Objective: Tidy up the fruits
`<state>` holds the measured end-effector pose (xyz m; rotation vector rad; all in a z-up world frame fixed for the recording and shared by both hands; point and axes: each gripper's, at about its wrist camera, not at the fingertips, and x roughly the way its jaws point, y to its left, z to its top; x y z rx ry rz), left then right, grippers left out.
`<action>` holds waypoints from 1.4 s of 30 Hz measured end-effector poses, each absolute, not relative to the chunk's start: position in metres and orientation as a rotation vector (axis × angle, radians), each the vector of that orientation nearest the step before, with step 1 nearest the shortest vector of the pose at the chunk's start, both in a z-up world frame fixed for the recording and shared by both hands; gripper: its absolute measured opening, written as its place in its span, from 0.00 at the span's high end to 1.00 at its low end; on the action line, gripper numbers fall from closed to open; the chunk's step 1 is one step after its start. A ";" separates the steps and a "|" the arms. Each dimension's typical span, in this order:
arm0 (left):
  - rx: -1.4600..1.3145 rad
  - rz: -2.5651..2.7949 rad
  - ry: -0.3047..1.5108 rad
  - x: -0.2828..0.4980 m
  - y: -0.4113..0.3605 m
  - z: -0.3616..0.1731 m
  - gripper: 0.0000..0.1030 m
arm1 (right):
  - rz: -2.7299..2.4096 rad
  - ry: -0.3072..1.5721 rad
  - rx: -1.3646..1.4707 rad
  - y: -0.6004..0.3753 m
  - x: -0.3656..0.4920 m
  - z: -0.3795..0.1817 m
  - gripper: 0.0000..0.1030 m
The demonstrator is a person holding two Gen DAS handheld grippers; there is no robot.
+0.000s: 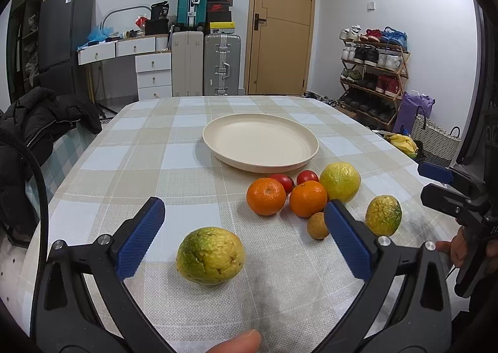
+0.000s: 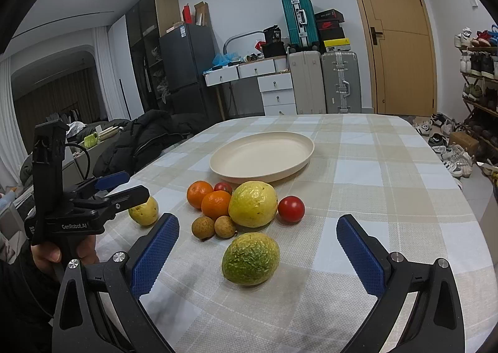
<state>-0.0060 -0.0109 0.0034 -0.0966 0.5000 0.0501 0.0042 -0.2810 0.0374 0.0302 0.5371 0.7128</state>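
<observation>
A cream plate [image 1: 218, 131] [image 2: 298, 141] sits empty mid-table. In front of it lie two oranges [image 1: 266, 196] [image 2: 216, 204], two tomatoes [image 1: 307, 177] [image 2: 291, 209], two small brown longans [image 2: 203, 227] and three yellow-green guavas. My left gripper [image 1: 244, 222] is open, its jaws either side of one guava [image 1: 210, 255] without touching it. My right gripper [image 2: 258, 239] is open around another guava [image 2: 250, 258], not touching. The third guava [image 1: 340, 181] [image 2: 252, 204] lies by the oranges. Each gripper shows in the other's view: the right one [image 1: 448, 184], the left one [image 2: 121, 188].
A checked cloth [image 1: 130, 166] covers the table. A black jacket [image 1: 37, 122] hangs at the left edge. Suitcases [image 1: 221, 64], a white desk [image 1: 124, 50], a door [image 1: 280, 22] and a shoe rack [image 1: 373, 72] stand beyond the table.
</observation>
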 end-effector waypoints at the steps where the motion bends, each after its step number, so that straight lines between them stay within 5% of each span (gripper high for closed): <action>1: -0.095 0.046 0.500 -0.006 -0.008 0.005 0.01 | 0.711 0.536 0.030 -0.281 0.004 0.037 0.00; 42: -0.088 0.046 0.496 -0.009 -0.010 0.007 0.01 | 0.704 0.545 0.041 -0.284 0.006 0.035 0.00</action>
